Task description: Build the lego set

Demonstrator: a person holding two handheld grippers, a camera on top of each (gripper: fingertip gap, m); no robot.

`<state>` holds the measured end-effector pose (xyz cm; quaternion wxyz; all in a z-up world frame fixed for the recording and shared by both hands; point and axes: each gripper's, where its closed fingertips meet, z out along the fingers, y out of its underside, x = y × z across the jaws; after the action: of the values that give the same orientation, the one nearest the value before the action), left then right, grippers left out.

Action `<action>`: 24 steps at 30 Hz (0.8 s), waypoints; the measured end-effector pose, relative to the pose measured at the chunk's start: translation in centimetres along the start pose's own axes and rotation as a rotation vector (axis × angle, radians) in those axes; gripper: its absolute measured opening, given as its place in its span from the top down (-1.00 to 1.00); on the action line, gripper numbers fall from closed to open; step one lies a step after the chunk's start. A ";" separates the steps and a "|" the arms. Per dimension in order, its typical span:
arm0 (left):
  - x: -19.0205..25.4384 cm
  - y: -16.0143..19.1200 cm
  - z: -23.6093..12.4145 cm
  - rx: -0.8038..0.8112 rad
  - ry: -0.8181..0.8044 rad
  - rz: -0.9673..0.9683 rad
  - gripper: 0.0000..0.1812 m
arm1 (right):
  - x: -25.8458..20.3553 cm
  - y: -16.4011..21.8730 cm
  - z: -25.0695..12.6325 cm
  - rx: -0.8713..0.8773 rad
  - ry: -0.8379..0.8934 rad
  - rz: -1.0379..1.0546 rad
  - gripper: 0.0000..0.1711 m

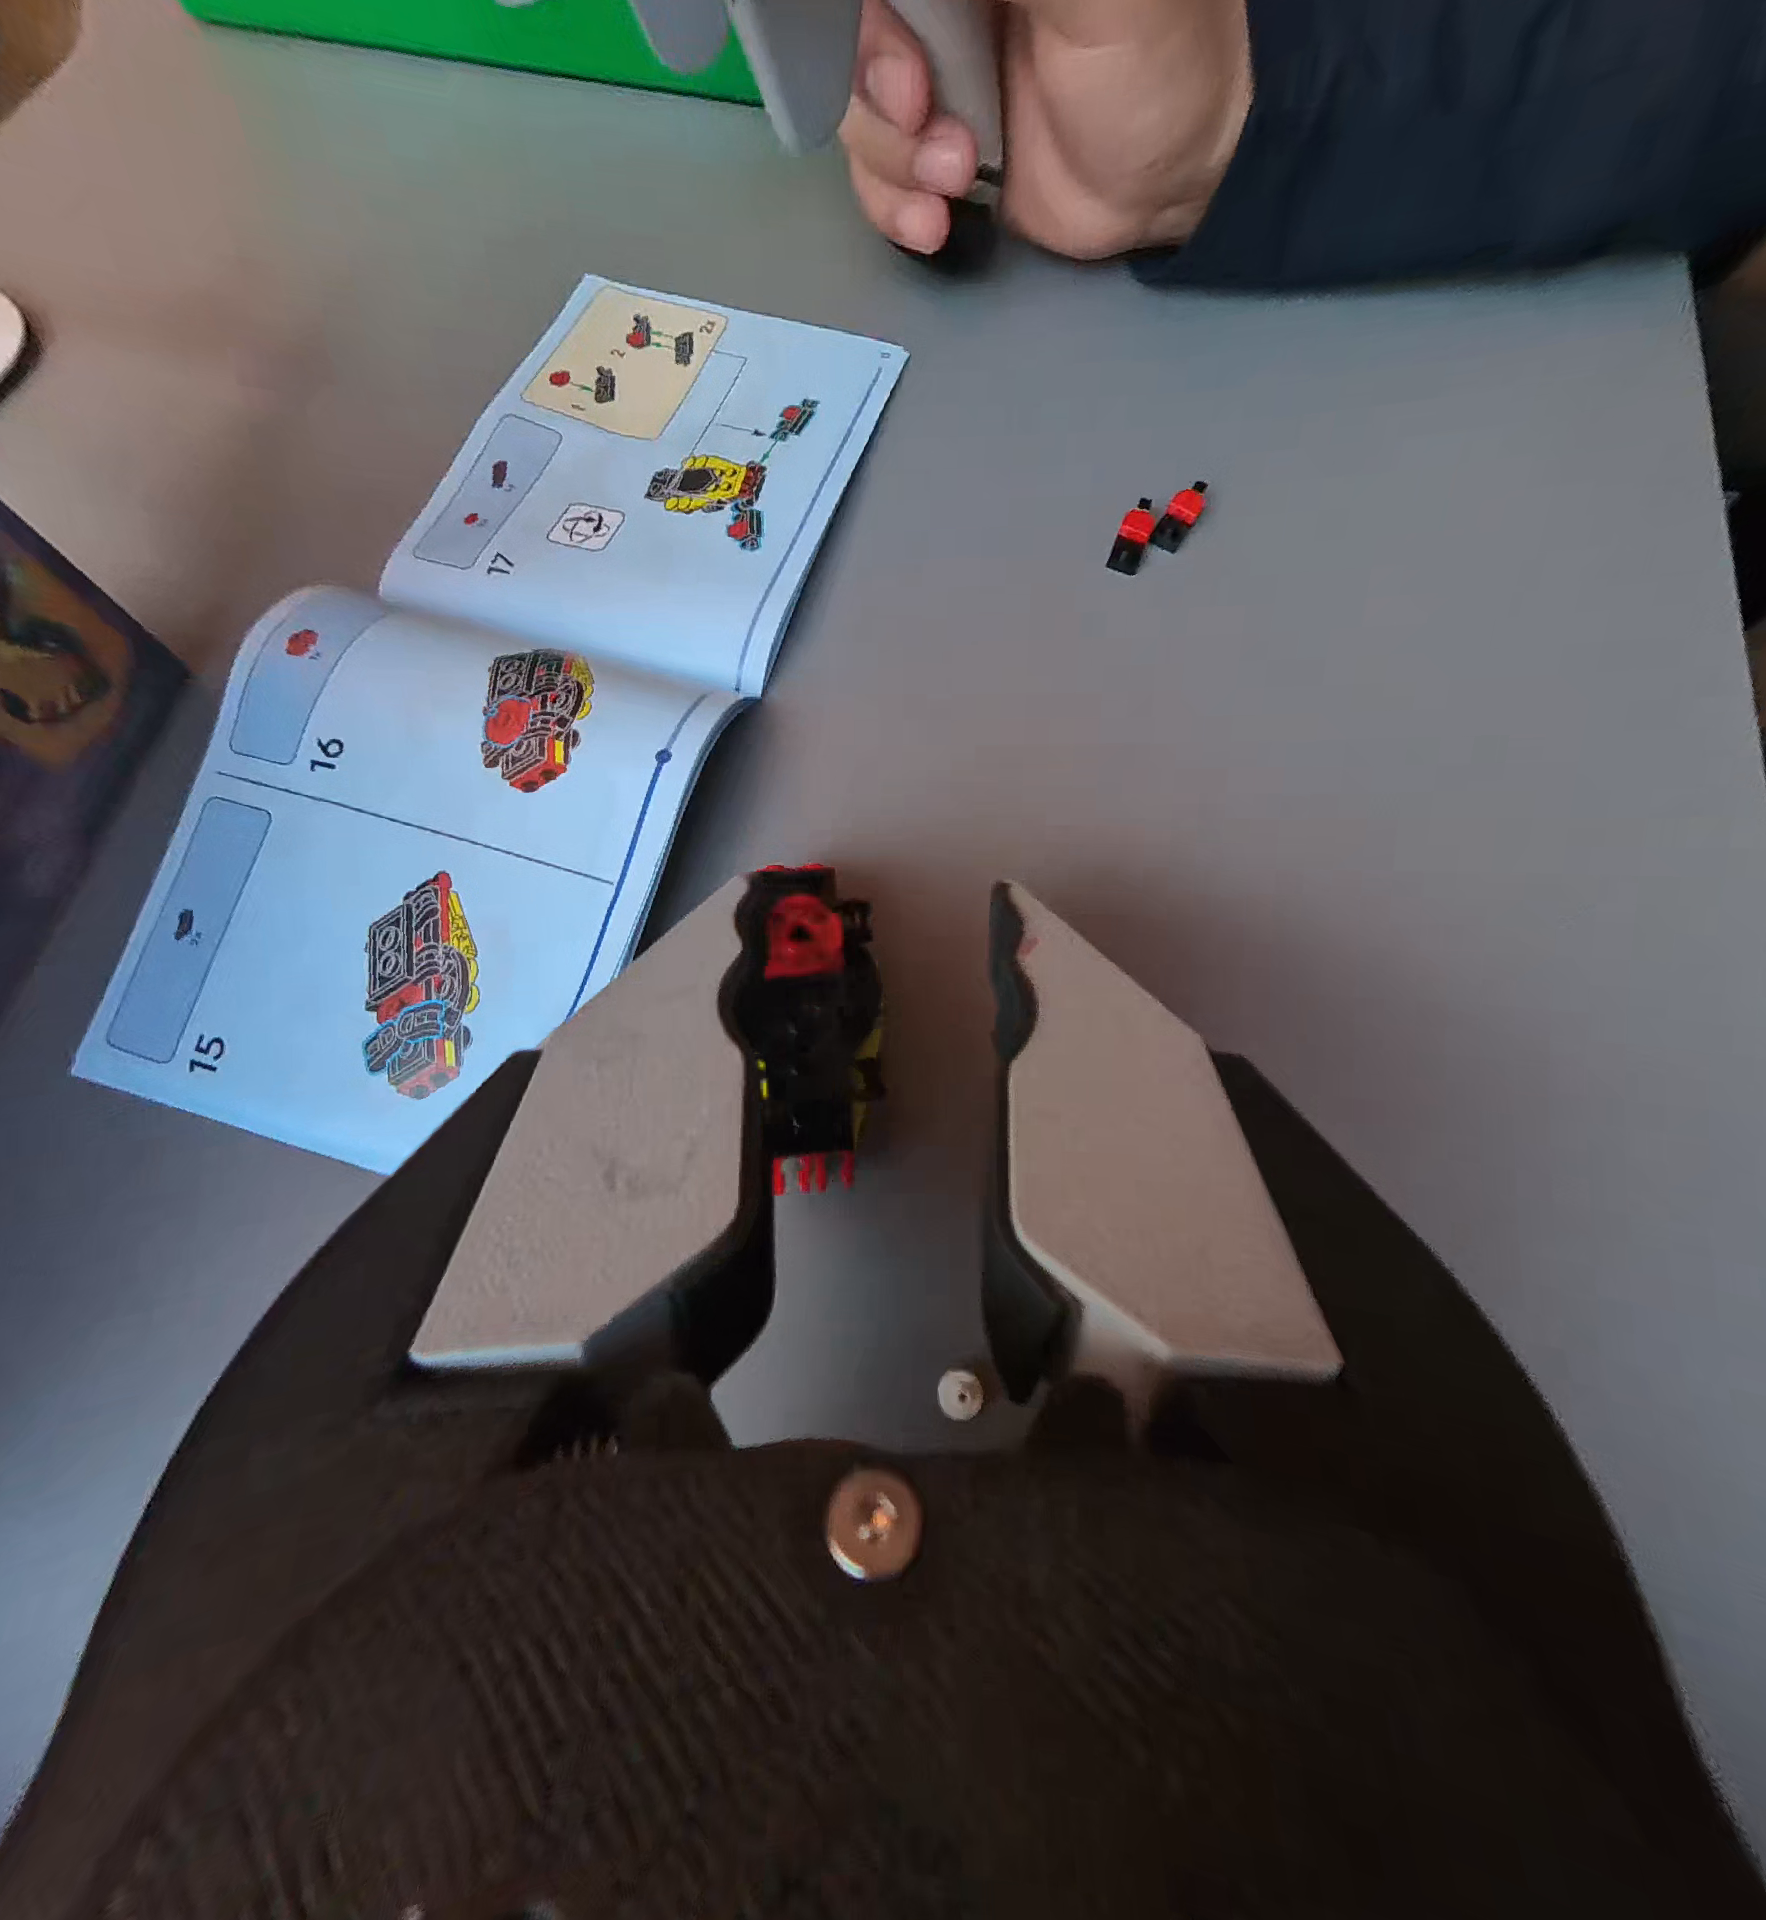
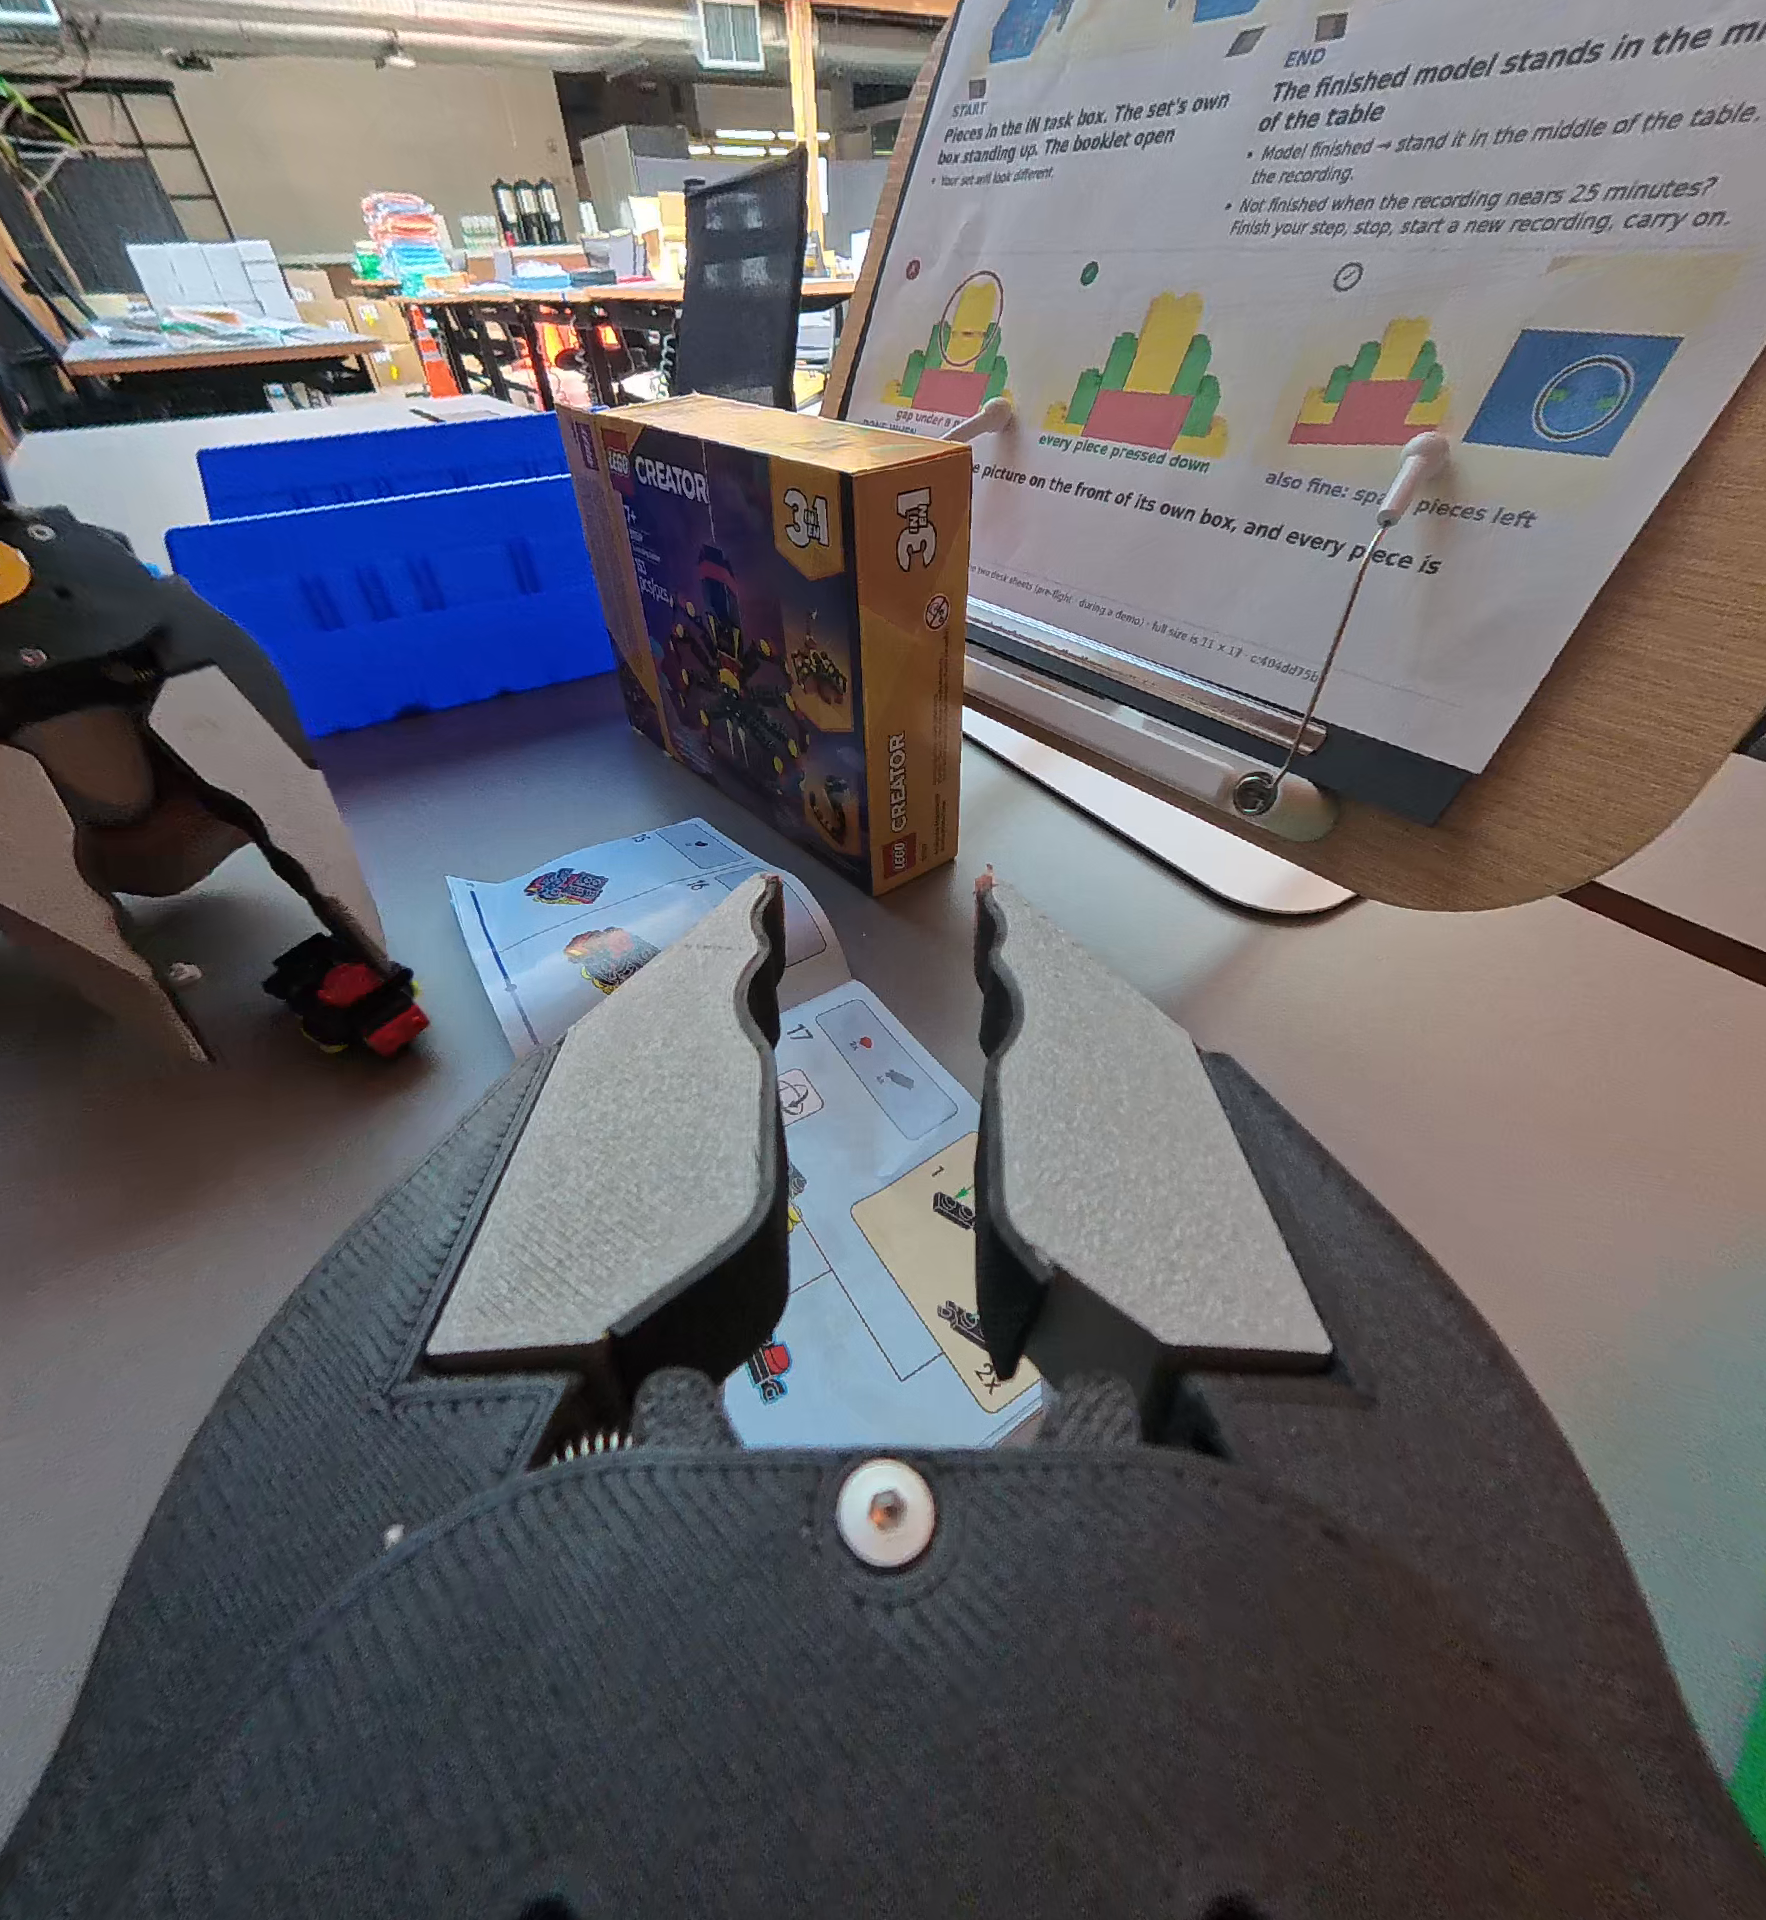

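A black, red and yellow lego model point(image 1: 806, 1023) lies on the grey table point(image 1: 1326, 935) between the fingers of my left gripper point(image 1: 874, 888). The gripper is open; the model rests against the left finger, with a gap to the right one. The right wrist view shows the model point(image 2: 349, 997) on the table at that gripper's fingertips. Two small red and black assemblies point(image 1: 1159, 525) lie apart at the right. My right gripper point(image 2: 877, 883) is open and empty above the open instruction booklet point(image 2: 858, 1122). A hand point(image 1: 1045, 125) holds it at the far edge.
The booklet point(image 1: 505, 727) lies open left of the model. The set's box point(image 2: 785, 634) stands upright behind it. A blue bin point(image 2: 391, 582) stands at the back left. A wooden stand with a printed sheet point(image 2: 1378, 364) is at the right. A green tray point(image 1: 443, 31) sits at the far edge. Across from one pair of fingers to the other is roughly 20 cm.
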<state>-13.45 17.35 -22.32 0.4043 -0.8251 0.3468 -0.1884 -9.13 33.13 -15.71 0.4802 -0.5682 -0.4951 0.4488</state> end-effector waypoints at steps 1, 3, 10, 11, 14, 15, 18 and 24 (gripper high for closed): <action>0.1 -0.2 -0.1 0.011 0.003 0.001 0.56 | 0.0 0.0 0.0 0.001 0.000 0.000 0.62; 0.1 -0.3 -0.2 0.017 0.004 0.002 0.56 | 0.0 0.0 0.0 0.001 -0.001 0.001 0.62; -1.2 0.1 -1.1 0.009 -0.049 -0.005 0.56 | -0.1 0.0 0.0 0.000 -0.006 0.000 0.63; -1.4 0.3 -1.2 0.002 -0.053 -0.012 0.56 | -0.1 0.0 0.0 -0.001 -0.006 0.000 0.63; -1.4 0.6 -1.5 -0.004 -0.031 -0.035 0.65 | -0.2 0.0 0.0 0.000 -0.007 0.000 0.63; -1.4 0.8 -1.4 -0.010 -0.024 -0.044 0.66 | -0.2 0.0 0.0 0.000 -0.007 0.000 0.63; -1.4 1.8 -1.3 -0.061 -0.013 -0.050 0.66 | -0.3 0.0 0.0 0.000 -0.009 -0.002 0.63; 0.0 2.6 -2.1 -0.087 0.053 0.012 0.63 | -0.3 0.0 0.0 0.001 -0.010 -0.003 0.64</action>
<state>-15.80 15.02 -23.14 0.3600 -0.8344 0.3702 -0.1927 -9.13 32.81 -15.65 0.4788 -0.5649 -0.4980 0.4513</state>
